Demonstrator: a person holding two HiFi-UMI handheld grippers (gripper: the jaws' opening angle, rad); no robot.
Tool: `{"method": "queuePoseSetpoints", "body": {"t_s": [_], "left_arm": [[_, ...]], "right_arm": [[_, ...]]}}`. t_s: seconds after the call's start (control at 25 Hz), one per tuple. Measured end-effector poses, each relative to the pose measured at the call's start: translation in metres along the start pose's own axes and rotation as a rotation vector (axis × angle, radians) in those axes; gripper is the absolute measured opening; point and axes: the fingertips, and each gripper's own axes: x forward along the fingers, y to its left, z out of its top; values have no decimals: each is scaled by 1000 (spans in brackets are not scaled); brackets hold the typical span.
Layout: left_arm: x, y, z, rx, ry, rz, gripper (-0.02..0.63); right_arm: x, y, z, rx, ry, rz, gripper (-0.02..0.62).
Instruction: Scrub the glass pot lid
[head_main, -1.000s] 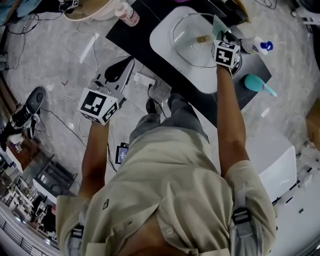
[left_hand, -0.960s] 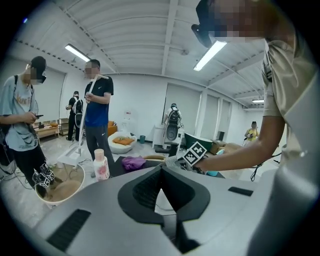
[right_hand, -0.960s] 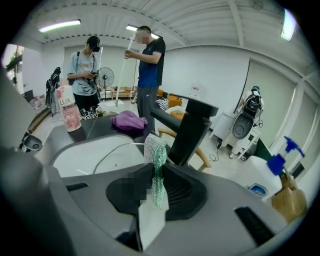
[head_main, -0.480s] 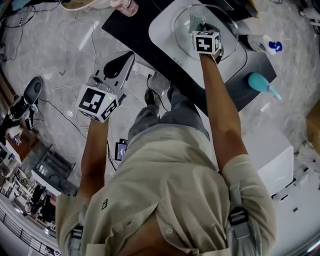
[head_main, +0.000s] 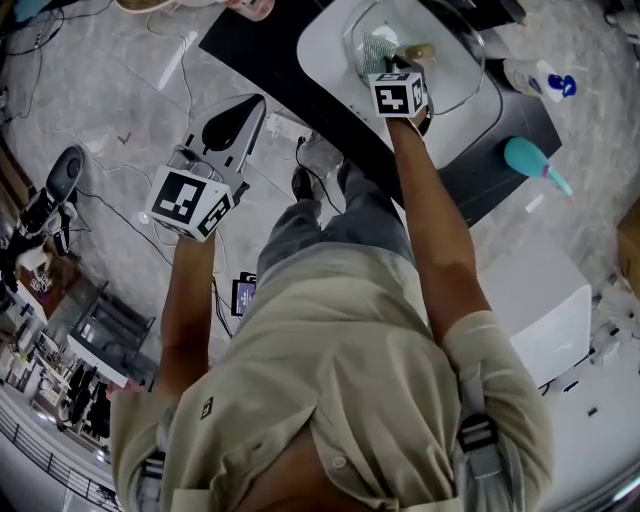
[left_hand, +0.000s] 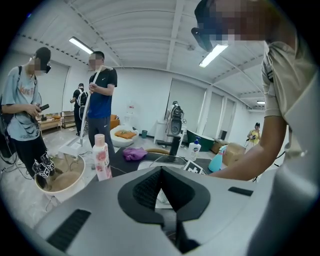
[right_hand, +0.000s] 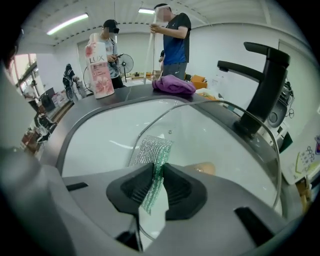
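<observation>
I'm watching the right gripper (right_hand: 156, 167) clenching a green and silver scrub pad (right_hand: 151, 150) between its jaws, the pad sticking up over the glass lid (right_hand: 225, 145). The lid is lying in the white sink (right_hand: 100, 135), its tan knob (right_hand: 202, 168) just beside the pad. From here I cannot quite tell whether the pad is touching the glass. A black faucet (right_hand: 260, 80) is standing at the sink's far edge. A pink bottle (right_hand: 99, 67) and a purple cloth (right_hand: 173, 85) are sitting near the back edge of the counter (head_main: 262, 60). The left gripper (left_hand: 161, 172) is hanging off the counter's near edge, over the floor (head_main: 120, 100), its jaws pressed together on nothing.
</observation>
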Motion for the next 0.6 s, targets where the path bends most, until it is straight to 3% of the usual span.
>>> {"method": "queuePoseSetpoints", "body": {"t_s": [0.28, 0.4, 0.6], "left_arm": [[8, -5, 6, 6, -7, -24, 14], [14, -6, 10, 21, -6, -40, 14], [20, -10, 13, 39, -3, -52, 14]], "right_arm": [[-21, -24, -42, 80, 58, -15, 74], [-34, -52, -49, 108, 21, -57, 74], [-52, -100, -81, 171, 74, -131, 74]]}}
